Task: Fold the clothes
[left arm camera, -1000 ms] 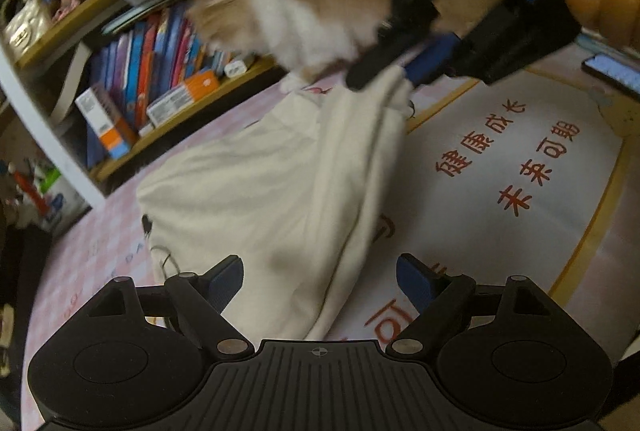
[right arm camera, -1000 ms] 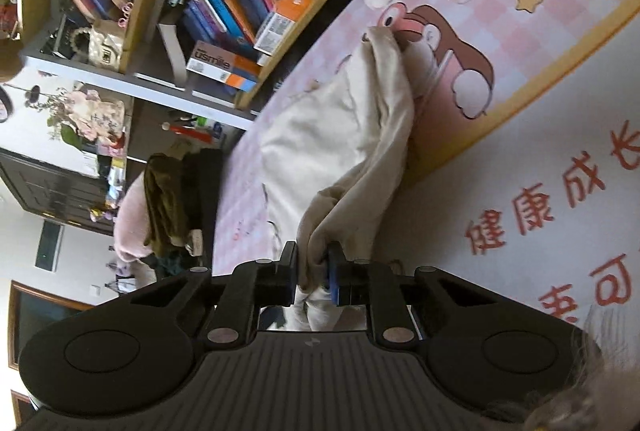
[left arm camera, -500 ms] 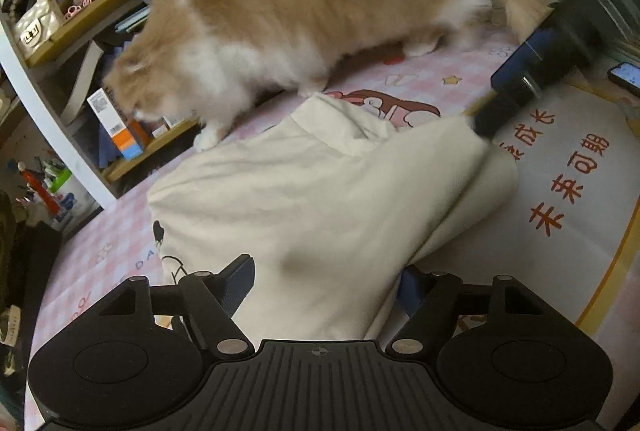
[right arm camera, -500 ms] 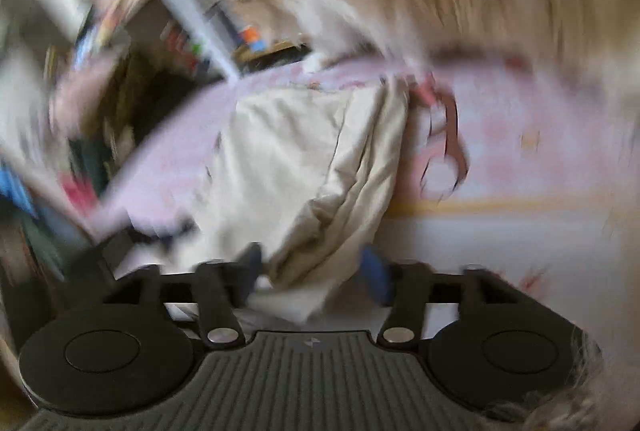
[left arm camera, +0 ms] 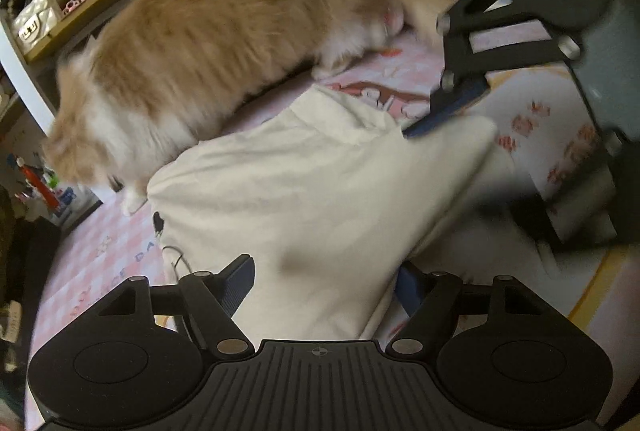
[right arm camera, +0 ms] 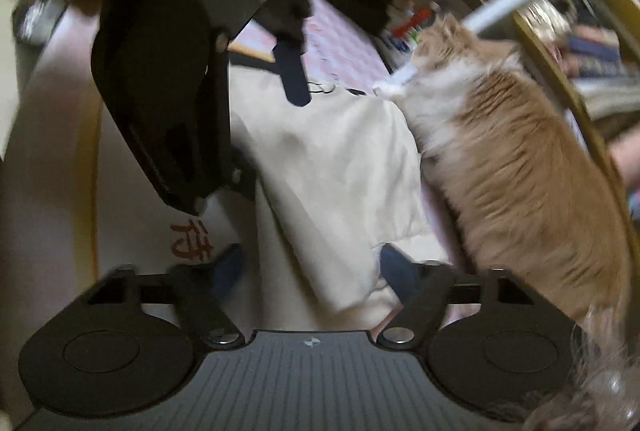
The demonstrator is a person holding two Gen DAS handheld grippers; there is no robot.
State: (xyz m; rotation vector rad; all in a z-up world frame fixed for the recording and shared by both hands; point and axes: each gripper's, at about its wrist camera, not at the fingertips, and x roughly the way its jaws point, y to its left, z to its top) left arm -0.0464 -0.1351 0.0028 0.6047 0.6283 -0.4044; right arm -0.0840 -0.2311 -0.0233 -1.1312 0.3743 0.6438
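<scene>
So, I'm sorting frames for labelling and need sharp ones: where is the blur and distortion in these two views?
Left wrist view: the orange and white cat and the right gripper smear with motion, the cream cloth stays fairly sharp; fisheye bends the wooden bookshelf. Right wrist view: blurred nearly throughout, shelves worst; the left gripper is dark.

A cream-white garment point(left arm camera: 304, 191), plain and soft, lies partly folded on the pink-and-white printed mat point(left arm camera: 100, 255). One layer is doubled over the rest, leaving creases and a raised ridge down the middle. Its near edge is bunched; which kind of garment it is cannot be told.
</scene>
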